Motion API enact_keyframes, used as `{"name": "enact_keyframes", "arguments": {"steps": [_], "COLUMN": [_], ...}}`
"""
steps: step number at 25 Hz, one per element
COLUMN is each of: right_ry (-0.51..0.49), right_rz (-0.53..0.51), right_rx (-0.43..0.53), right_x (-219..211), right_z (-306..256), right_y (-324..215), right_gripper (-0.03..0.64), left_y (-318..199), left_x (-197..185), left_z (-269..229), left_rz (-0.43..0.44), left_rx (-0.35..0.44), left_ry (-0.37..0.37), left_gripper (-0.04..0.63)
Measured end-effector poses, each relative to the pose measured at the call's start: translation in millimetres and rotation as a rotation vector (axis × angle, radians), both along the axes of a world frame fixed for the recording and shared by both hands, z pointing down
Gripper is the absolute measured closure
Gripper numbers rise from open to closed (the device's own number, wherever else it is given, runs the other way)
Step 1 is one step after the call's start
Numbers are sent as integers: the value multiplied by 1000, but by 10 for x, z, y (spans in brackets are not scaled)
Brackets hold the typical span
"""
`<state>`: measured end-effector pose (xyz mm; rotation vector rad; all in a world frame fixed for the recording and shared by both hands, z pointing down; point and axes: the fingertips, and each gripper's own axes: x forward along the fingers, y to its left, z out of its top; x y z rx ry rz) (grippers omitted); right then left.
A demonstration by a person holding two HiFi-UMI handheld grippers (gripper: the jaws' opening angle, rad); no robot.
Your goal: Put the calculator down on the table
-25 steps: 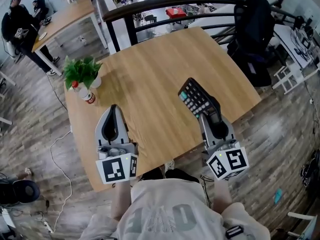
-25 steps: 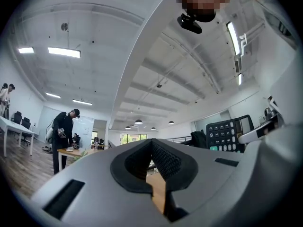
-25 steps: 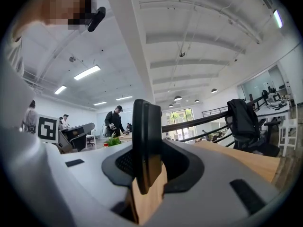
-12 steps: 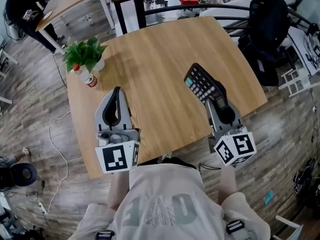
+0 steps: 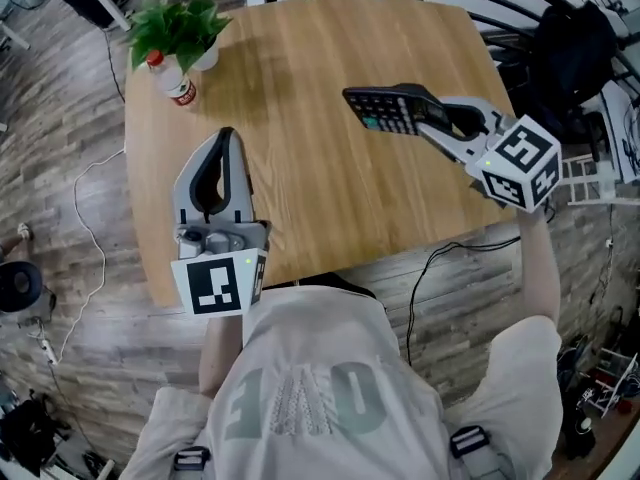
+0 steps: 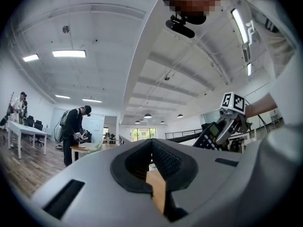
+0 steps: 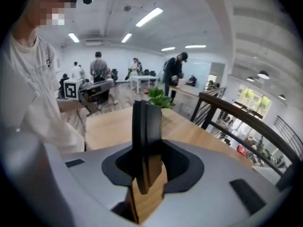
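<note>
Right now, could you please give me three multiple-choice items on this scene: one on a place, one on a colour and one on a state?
1. Where does the potted plant stand on the table? A. at its far left corner B. at its middle C. at its near right edge
2. What colour is the cap of the bottle? A. blue B. red C. yellow
3. How is the calculator? A. lying loose on the table B. leaning on the bottle C. clamped in the right claw
1 A: the head view shows it at that corner. 2 B: the cap shows red. 3 C: the right gripper view shows both jaws pressed on it.
</note>
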<state>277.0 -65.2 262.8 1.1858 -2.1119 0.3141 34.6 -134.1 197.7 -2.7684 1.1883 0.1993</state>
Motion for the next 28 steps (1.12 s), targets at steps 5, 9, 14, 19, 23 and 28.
{"name": "enact_keyframes", "arguments": {"steps": [5,9,14,19,23,28], "right_ry": [129,188,271,333,337,277], "right_rz": [-284,-499,-770,-959,-1023,-1024], "right_rx": [-289,-500,-827,-1124,-1268,-1357], "right_x": [-143,-409,-550,-400,-283,-247], "right_z": [368,781,1421,1995,2315,2571], "right_y": [-397,-562,-409,-160,-164,-176], "right_gripper": [499,499,499,499,499,499], "left_y": [-150,-234,-321,-437,-565,-524], "left_x": [-134,-226,-208,-142,-175,-187], "left_z": [172,378,641,983,1231,1410], "left_rz": [-57,-124,-163,-189,-214,-223], "left_rx": [-44,-108,-166,-225,-261,-287], "left_ry": [-5,-56,-77,-108,-128,-156], "left_gripper": [586,586,586,586,586,586]}}
